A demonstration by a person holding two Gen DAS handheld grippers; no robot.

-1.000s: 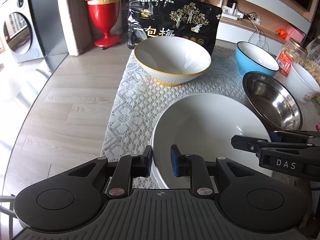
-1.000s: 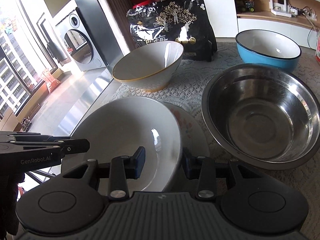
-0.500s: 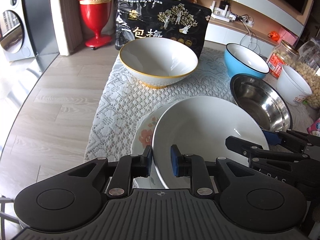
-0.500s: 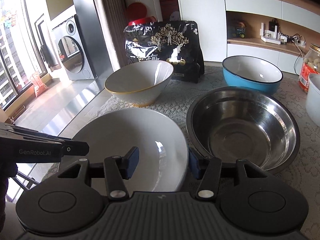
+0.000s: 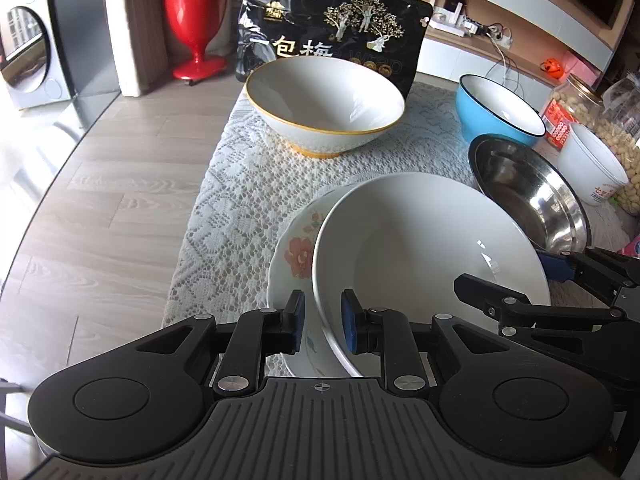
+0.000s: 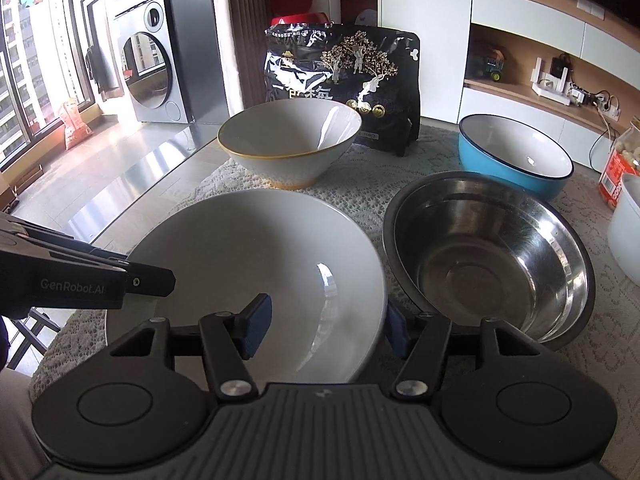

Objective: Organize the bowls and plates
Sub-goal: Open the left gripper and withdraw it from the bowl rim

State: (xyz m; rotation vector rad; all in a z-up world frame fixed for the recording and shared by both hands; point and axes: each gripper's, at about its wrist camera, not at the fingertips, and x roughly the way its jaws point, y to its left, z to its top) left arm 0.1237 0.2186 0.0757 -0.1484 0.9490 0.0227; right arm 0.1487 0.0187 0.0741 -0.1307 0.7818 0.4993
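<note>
A large white bowl [image 5: 420, 248] [image 6: 248, 256] rests tilted on a floral plate [image 5: 294, 252] on the lace cloth [image 5: 248, 184]. My left gripper [image 5: 323, 322] is shut on the bowl's near left rim, one pad inside and one outside. My right gripper [image 6: 326, 330] straddles the bowl's right rim; its jaws are opening and the pads stand clear of the rim. Behind stand a gold-rimmed white bowl [image 5: 324, 100] [image 6: 288, 140], a steel bowl [image 5: 532, 196] [image 6: 488, 256] and a blue bowl [image 5: 496, 108] [image 6: 516, 148].
A black snack bag [image 5: 332, 20] stands behind the gold-rimmed bowl. A white cup [image 5: 592, 168] and a jar [image 5: 568, 108] sit at the far right. The cloth's left edge lies close to the plate, with glass tabletop beyond it.
My right gripper's jaws have spread apart and let go of the white bowl's rim. The bowl has settled lower over the floral plate. The left gripper keeps its hold.
</note>
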